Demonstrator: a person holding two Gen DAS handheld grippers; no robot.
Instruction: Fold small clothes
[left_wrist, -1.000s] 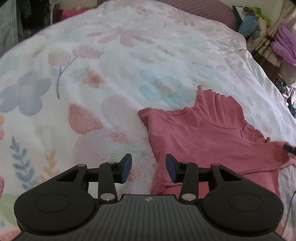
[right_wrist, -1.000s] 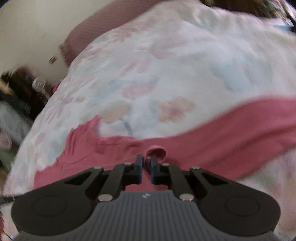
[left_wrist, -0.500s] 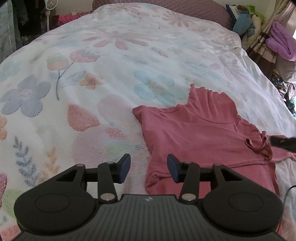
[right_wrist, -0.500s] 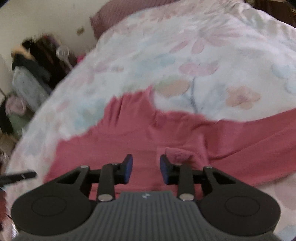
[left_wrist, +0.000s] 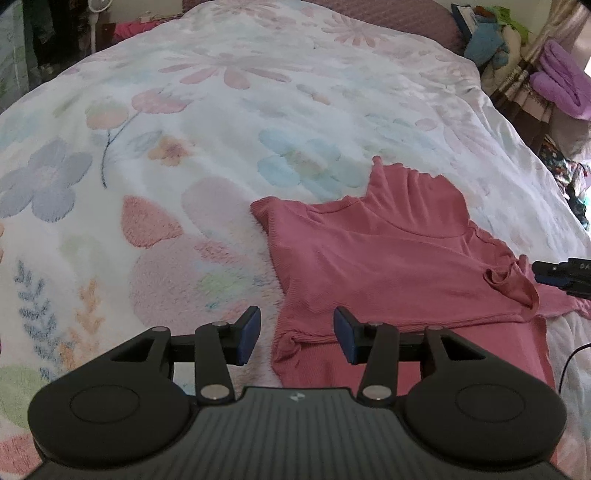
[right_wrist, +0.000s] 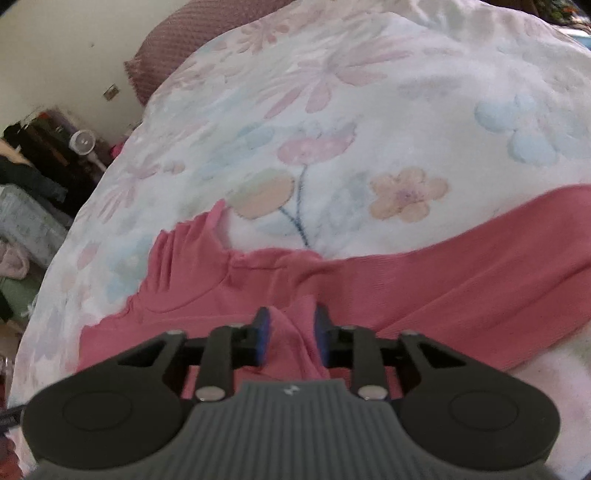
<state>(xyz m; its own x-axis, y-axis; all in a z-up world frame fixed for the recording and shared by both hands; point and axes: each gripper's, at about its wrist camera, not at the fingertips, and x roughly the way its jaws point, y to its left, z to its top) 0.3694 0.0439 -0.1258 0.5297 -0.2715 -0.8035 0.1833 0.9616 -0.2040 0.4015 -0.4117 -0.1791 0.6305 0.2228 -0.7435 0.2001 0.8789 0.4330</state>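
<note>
the left tongs (left_wrist: 296, 334) hang spread over the near part of the bed, nothing between their blue pads (left_wrist: 248, 332). just under and beyond them lies the near left corner of the pink top (left_wrist: 388, 258), where a ribbed hem bunches into a small fold. one pad sits over the floral blanket (left_wrist: 184, 147), the other over the pink cloth.

the top is spread across the near right part of the bed, partly folded over on itself, with a scalloped sleeve pointing toward the far end. at its right side a small loop of fabric stands up from the surface, and just beside that loop the tip of the right tongs (left_wrist: 554, 275) comes in from the bed's right edge.

from the right tongs' (right_wrist: 290, 332) own view, they stand parted with a raised ridge of the pink top (right_wrist: 461, 273) running up between the pads (right_wrist: 263, 334); the view is soft there and the cloth seems to lie loose in the gap rather than pinched. the rest of the garment stretches away to both sides over the blanket (right_wrist: 369, 110).

farther off, the blanket's pale flowers run up to a mauve pillow (left_wrist: 388, 11) at the head of the bed. past the far right corner sits a heap of soft things, among them a purple towel (left_wrist: 561, 77). off the left edge stands a small white fan (left_wrist: 98, 7) among dark hanging clothes.
</note>
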